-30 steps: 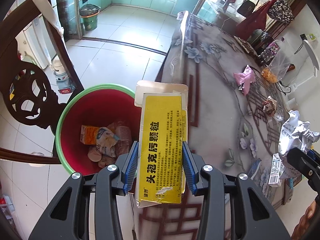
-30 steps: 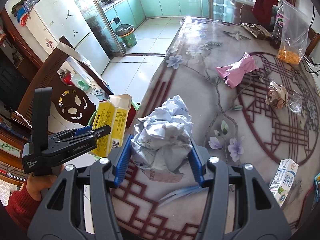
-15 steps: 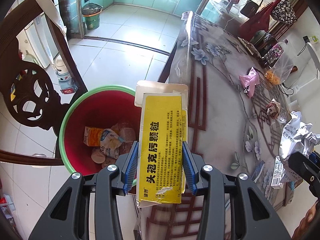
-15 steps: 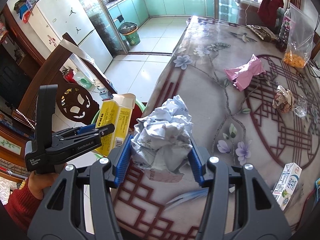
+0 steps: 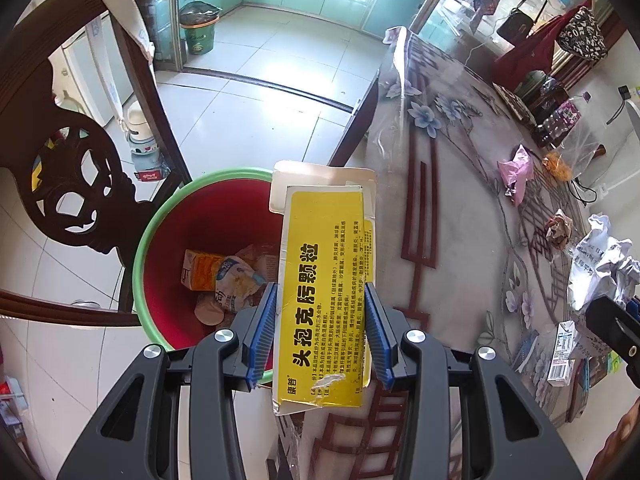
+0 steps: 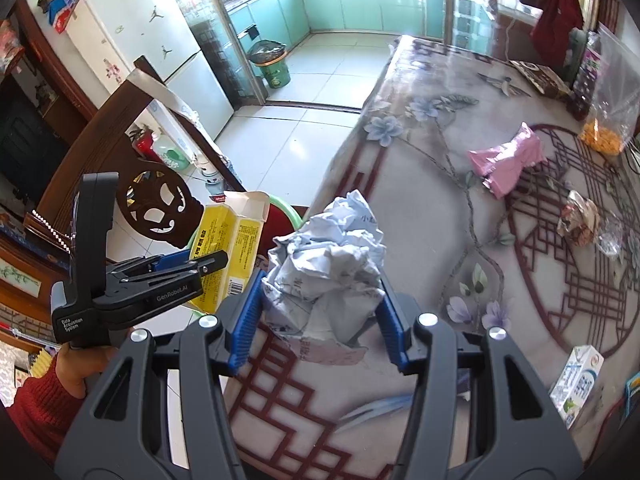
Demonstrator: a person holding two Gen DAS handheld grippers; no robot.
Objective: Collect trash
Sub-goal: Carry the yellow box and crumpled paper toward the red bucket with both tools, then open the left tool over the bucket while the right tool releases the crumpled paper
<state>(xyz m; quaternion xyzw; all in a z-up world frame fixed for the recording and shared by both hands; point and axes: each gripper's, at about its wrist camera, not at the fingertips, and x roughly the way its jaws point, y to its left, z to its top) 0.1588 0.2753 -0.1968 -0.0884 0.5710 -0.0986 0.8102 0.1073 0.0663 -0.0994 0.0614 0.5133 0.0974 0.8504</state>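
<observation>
My left gripper (image 5: 322, 336) is shut on a flat yellow medicine box (image 5: 326, 292) and holds it above the right rim of a red bin with a green rim (image 5: 160, 232), which stands on the floor beside the table. The bin holds a carton and wrappers (image 5: 218, 276). My right gripper (image 6: 316, 324) is shut on a crumpled ball of white paper (image 6: 326, 268) and holds it over the table's left edge. In the right wrist view the left gripper (image 6: 160, 280) and the yellow box (image 6: 224, 256) show to the left, over the bin (image 6: 286, 210).
On the flowered table (image 6: 420, 184) lie a pink bag (image 6: 506, 160), a crumpled wrapper (image 6: 578, 220), a small milk carton (image 6: 578, 382) and a clear bag of orange snacks (image 6: 608, 132). A carved dark chair (image 5: 80, 184) stands left of the bin. A green bin (image 5: 198, 32) is far off.
Both grippers have shifted slightly forward and left, with the yellow box now a little further over the bin. Both grips are unchanged.
</observation>
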